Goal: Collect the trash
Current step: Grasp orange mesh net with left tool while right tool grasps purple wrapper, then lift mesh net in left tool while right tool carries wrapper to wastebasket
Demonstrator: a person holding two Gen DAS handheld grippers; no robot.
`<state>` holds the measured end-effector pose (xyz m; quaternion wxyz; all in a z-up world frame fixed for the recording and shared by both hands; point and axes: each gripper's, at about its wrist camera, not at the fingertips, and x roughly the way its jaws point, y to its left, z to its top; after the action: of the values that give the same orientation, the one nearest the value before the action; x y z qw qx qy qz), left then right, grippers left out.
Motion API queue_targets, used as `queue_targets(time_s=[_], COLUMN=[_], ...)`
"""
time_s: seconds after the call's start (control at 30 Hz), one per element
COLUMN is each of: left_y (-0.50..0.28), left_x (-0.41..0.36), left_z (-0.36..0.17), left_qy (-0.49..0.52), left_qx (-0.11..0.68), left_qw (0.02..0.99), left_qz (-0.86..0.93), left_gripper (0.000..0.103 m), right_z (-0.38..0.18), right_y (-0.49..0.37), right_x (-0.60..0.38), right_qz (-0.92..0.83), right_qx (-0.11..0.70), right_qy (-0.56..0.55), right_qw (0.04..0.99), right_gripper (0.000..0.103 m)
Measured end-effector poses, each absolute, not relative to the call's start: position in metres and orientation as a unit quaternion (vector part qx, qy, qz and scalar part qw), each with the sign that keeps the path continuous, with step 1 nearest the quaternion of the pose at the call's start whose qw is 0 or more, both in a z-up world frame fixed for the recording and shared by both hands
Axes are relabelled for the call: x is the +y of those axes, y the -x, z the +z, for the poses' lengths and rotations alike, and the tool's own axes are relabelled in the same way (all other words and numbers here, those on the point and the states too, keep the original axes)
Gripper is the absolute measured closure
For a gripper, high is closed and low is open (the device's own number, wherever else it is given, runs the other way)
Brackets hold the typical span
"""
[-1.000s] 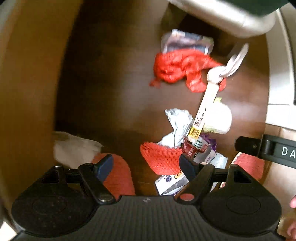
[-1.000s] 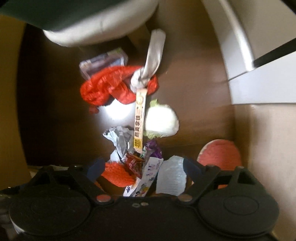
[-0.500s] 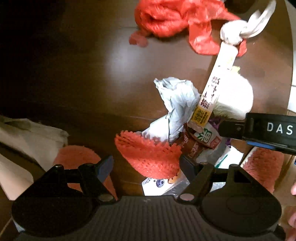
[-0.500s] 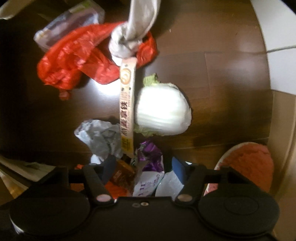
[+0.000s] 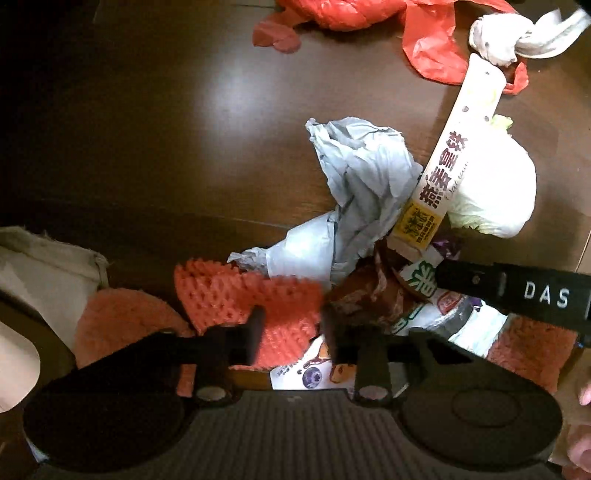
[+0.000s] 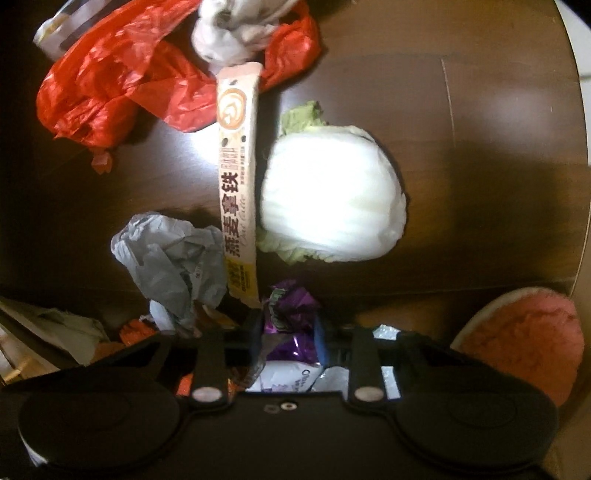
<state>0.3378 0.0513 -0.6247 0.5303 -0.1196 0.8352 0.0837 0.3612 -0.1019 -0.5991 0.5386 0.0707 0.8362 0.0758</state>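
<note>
Trash lies in a pile on a dark wooden floor [image 5: 155, 122]. My left gripper [image 5: 291, 328] is shut on a red foam net sleeve [image 5: 240, 299] at the pile's near edge. My right gripper [image 6: 288, 332] is shut on a purple snack wrapper [image 6: 291, 314]; one of its fingers [image 5: 517, 291] shows in the left wrist view. Around them lie crumpled grey paper [image 5: 362, 173] [image 6: 173, 254], a long oat latte sachet [image 5: 447, 173] [image 6: 238, 184], a cabbage piece [image 6: 332, 192] [image 5: 495, 192] and a red plastic bag [image 6: 122, 85] [image 5: 424, 37].
A knotted white rag [image 6: 236, 33] lies on the red bag. Pink slippers stand near the pile [image 5: 122, 328] [image 6: 524, 332]. A pale cloth [image 5: 44, 273] is at the left. A white floor edge [image 6: 580, 44] curves at the right. More wrappers [image 5: 436, 295] lie under the grippers.
Both grippers moved down into the pile and closed: the left on the red foam net, the right on the purple wrapper.
</note>
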Motion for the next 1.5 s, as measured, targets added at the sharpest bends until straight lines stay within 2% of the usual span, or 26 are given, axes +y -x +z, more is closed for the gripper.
queue_targets(time_s=[0.03, 0.13, 0.4, 0.5, 0.77, 1.03, 1.17, 1.5], left_y=[-0.338, -0.343, -0.362, -0.369, -0.385, -0.383, -0.376, -0.351], left_x=[0.051, 0.053, 0.061, 0.057, 0.060, 0.077, 0.075, 0.063], left_z=[-0.625, -0.618, -0.571, -0.545, -0.446, -0.331, -0.271, -0.167], left_qy=[0.116, 0.109, 0.107, 0.076, 0.065, 0.105, 0.090, 0.115], left_qx=[0.835, 0.833, 0.815, 0.807, 0.761, 0.685, 0.637, 0.568], left_qw=[0.531, 0.536, 0.561, 0.578, 0.641, 0.718, 0.763, 0.814], left_qz=[0.083, 0.083, 0.094, 0.092, 0.080, 0.070, 0.063, 0.032], left_gripper=[0.085, 0.091, 0.094, 0.094, 0.094, 0.094, 0.094, 0.094], right_z=[-0.596, -0.583, -0.520, -0.488, -0.383, -0.277, -0.225, -0.116], right_y=[-0.362, -0.368, -0.384, -0.387, -0.393, -0.362, -0.348, -0.317], right_x=[-0.101, -0.099, -0.089, -0.088, -0.092, -0.102, -0.106, -0.101], right_qz=[0.077, 0.081, 0.106, 0.112, 0.123, 0.118, 0.117, 0.145], right_qx=[0.833, 0.821, 0.785, 0.768, 0.701, 0.624, 0.583, 0.498], right_qy=[-0.065, -0.055, 0.003, 0.021, 0.062, 0.085, 0.090, 0.117], right_qw=[0.544, 0.562, 0.611, 0.631, 0.700, 0.768, 0.799, 0.847], right_gripper=[0.082, 0.083, 0.085, 0.085, 0.086, 0.088, 0.089, 0.089])
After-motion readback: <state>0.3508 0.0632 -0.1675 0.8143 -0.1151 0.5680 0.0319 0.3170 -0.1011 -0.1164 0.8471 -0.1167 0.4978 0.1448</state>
